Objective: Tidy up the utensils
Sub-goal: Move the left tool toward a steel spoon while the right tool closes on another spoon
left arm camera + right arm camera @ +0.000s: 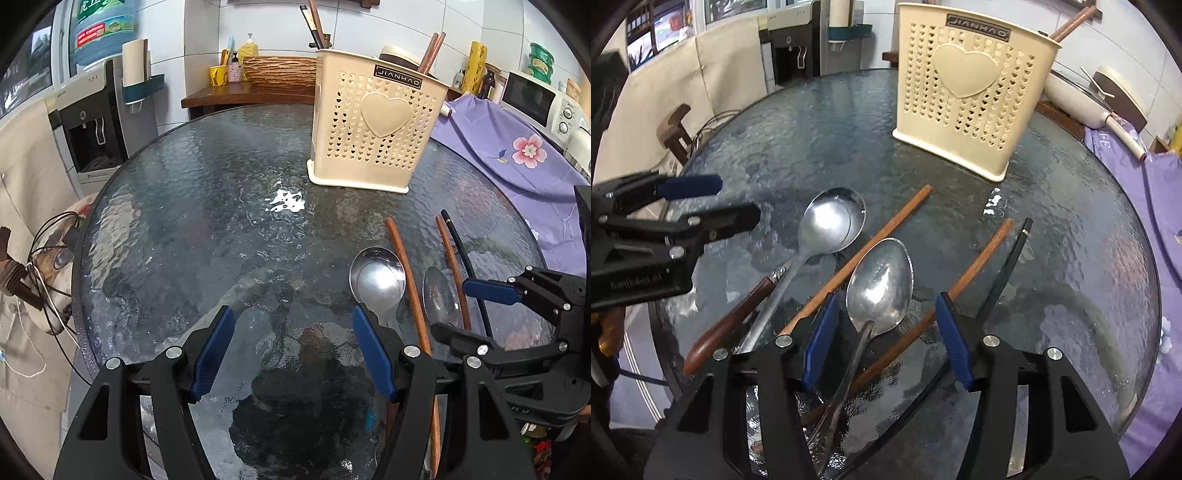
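Left gripper (291, 347): you held its jaws apart over bare glass table (184, 221), nothing between | Right gripper (886, 339): your jaws stood apart, straddling the small spoon (881, 284), pads not touching it | Utensils: ladle (831, 221), chopsticks (897, 218) lay flat on the table | Cream utensil holder (971, 92): upright, well apart behind them.
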Demonstrator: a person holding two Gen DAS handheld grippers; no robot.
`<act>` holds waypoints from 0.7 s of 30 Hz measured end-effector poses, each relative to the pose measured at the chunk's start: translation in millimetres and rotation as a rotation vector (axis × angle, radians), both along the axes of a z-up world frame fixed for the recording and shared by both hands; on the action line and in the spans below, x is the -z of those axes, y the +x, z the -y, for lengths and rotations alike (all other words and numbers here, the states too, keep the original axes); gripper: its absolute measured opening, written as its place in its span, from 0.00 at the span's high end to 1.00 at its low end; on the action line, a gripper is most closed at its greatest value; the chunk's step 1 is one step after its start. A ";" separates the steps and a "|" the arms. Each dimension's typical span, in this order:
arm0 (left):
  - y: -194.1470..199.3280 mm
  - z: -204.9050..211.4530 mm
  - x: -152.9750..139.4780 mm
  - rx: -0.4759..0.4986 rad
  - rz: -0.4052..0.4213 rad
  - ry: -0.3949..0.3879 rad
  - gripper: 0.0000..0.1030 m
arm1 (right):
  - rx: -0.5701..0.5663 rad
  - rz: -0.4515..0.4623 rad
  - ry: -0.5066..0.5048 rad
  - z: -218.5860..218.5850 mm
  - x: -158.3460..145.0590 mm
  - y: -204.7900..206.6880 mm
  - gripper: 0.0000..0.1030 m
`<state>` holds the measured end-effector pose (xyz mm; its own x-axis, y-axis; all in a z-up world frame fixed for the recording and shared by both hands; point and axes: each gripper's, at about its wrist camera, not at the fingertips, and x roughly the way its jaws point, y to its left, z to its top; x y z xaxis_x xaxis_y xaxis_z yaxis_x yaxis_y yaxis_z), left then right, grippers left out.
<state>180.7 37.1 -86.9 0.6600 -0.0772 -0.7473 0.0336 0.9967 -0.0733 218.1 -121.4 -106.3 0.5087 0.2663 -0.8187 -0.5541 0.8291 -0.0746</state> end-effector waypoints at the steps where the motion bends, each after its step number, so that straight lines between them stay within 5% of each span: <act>1: 0.3 0.4 0.1 0.003 0.000 0.000 0.38 | -0.002 0.003 -0.008 -1.7 0.4 0.3 0.47; 5: -0.3 4.6 0.3 0.019 -0.002 0.007 0.38 | -0.005 0.010 -0.023 -5.2 1.3 1.9 0.49; 13: 2.5 13.2 3.3 0.045 -0.014 0.018 0.38 | 0.021 -0.003 -0.002 -0.3 0.6 8.8 0.77; 21: 4.0 26.5 3.8 0.078 -0.015 0.025 0.38 | 0.025 -0.019 0.033 3.6 -1.0 8.5 0.78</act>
